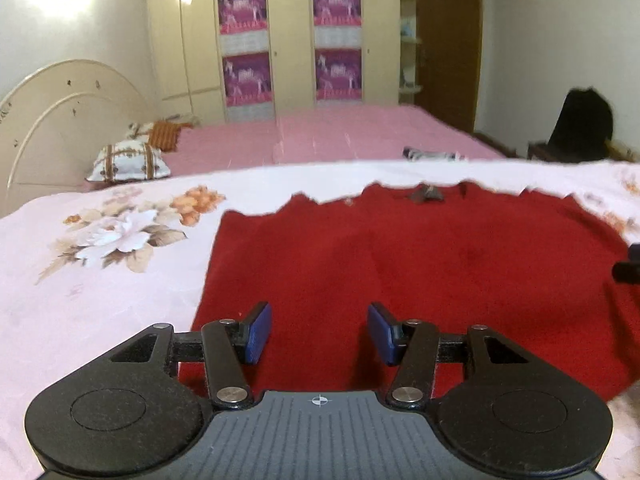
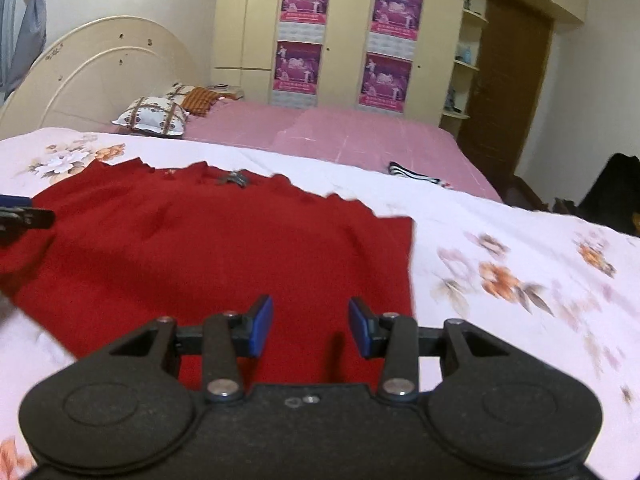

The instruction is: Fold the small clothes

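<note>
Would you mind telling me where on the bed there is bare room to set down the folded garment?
The floral sheet left of the red garment is bare, as is the sheet right of it in the right wrist view. The pink bedspread beyond is mostly free. It is crowded near the pillows and the striped cloth.

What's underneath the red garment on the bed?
The red garment lies on a white floral sheet, which shows all around it. Whatever is directly beneath the cloth is covered and can't be seen.
</note>
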Available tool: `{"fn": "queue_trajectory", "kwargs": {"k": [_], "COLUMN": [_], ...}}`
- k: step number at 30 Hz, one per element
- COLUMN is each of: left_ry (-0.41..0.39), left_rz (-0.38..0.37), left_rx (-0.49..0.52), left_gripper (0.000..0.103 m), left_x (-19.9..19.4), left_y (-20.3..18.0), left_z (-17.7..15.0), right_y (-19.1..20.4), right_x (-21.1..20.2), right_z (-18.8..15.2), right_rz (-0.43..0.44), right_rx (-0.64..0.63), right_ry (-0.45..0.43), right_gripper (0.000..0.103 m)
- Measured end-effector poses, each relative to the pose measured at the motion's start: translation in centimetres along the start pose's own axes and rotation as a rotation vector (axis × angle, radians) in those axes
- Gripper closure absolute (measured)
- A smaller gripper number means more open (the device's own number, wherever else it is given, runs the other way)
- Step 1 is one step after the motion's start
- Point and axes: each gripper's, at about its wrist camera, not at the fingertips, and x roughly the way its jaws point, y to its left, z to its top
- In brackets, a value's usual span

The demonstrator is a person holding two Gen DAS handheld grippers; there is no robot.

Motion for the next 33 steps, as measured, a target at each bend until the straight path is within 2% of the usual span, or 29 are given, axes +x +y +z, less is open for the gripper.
{"fn": "queue_trajectory", "kwargs": {"k": [1,2,3,5,7,9,11,14,18,25,29,30,32,33], "left_ry": [0.034,0.042,0.052,0.074,0.067,0.065,0.070,0.045,0.062,0.090,0.160,0.164,0.165,0.156], "left_rz": [-0.009,-0.013,0.000,-0.007,0.003,0.006,0.015,0.034,0.039,0.016,0.031,0.033,0.007,-0.019], "left_rx": [0.001,-0.001,0.001,0.001,0.026,0.011,-0.007,0.043,0.065,0.039,0.065,0.067,0.013,-0.054], "left_gripper": [0.049,0.036,0.027,0.026,0.025,0.025,0.025,0.025,0.025,0.025,0.024,0.024,0.024,0.024], "left_x": [1.0,1.5,1.6,1.9,1.9,1.6,0.7,-1.6,-3.5,-6.3,-6.1,-6.4,-7.5,-8.2], "left_y": [0.3,0.7,1.1,1.5,1.1,1.1,0.9,0.1,-0.7,-0.9,-1.1,-1.1,-0.5,0.1], "left_z": [-0.1,-0.2,-0.3,0.1,0.1,0.1,0.3,0.0,-1.0,-3.6,-5.5,-5.7,-6.0,-6.2], "right_y": [-0.1,-0.4,-1.0,-2.3,-2.4,-1.7,-1.6,-1.6,-1.6,-0.7,-0.4,-0.4,-0.3,-0.2], "right_x": [0.7,1.7,2.5,2.5,2.4,2.5,2.2,-0.2,-1.9,-3.9,-3.6,-3.7,-4.5,-5.1], "right_z": [0.0,-0.2,-0.7,-1.4,-1.7,-1.7,-1.5,-1.1,-1.5,-3.5,-5.6,-5.8,-5.4,-5.1], "right_rz": [0.000,-0.014,-0.036,-0.029,-0.038,-0.048,-0.048,-0.059,-0.032,-0.002,-0.022,-0.020,-0.022,-0.018], "right_rx": [-0.002,-0.005,0.004,0.055,0.049,0.030,0.036,0.036,0.065,0.061,0.031,0.028,0.034,0.036], "right_ry": [0.012,0.050,0.084,0.074,0.075,0.078,0.081,0.005,-0.002,0.021,0.123,0.120,0.111,0.092], "right_gripper": [0.063,0.063,0.060,0.051,0.048,0.045,0.045,0.046,0.046,0.047,0.046,0.046,0.046,0.046]}}
